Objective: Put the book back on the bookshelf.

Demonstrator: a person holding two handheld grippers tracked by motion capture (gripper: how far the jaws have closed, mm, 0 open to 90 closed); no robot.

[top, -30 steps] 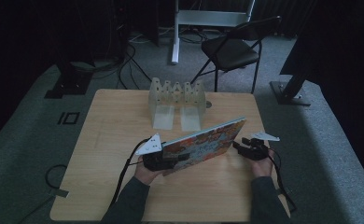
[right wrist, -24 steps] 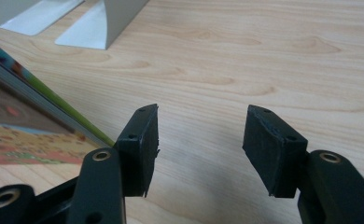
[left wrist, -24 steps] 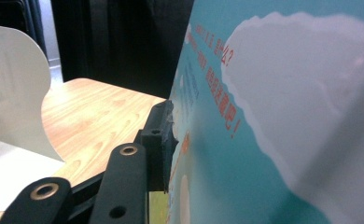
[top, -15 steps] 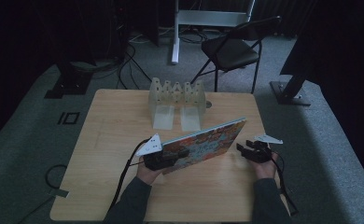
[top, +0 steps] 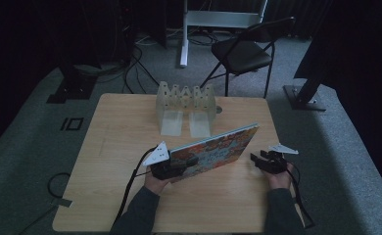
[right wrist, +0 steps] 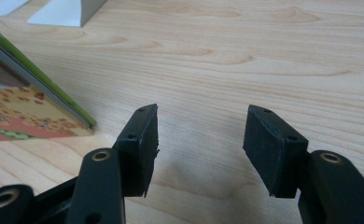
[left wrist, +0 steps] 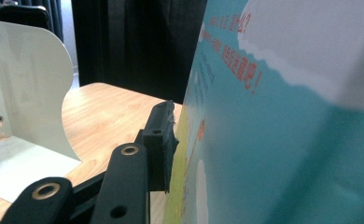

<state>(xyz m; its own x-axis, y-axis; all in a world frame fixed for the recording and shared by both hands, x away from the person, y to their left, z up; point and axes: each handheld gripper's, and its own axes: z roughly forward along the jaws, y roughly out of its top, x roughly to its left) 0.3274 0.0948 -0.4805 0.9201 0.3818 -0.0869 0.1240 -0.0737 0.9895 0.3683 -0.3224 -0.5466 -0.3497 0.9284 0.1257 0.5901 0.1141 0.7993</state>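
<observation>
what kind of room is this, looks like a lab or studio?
Probably a lab or recording studio, not a home. A light wooden table stands alone on grey carpet, ringed by black curtains. Loose black cables and stand bases lie on the floor, beside a black folding chair.

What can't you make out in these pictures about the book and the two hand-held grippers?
- Left hand-held gripper: its second jaw is hidden behind the book in the left gripper view, so the pinch itself cannot be checked.
- Book's far side: turned away in the high view.
- Cover text: blurred, too close to the left gripper view's camera.
- White rack: slots too small and dim in the high view.
- Right hand-held gripper: open, clear of the book.
</observation>
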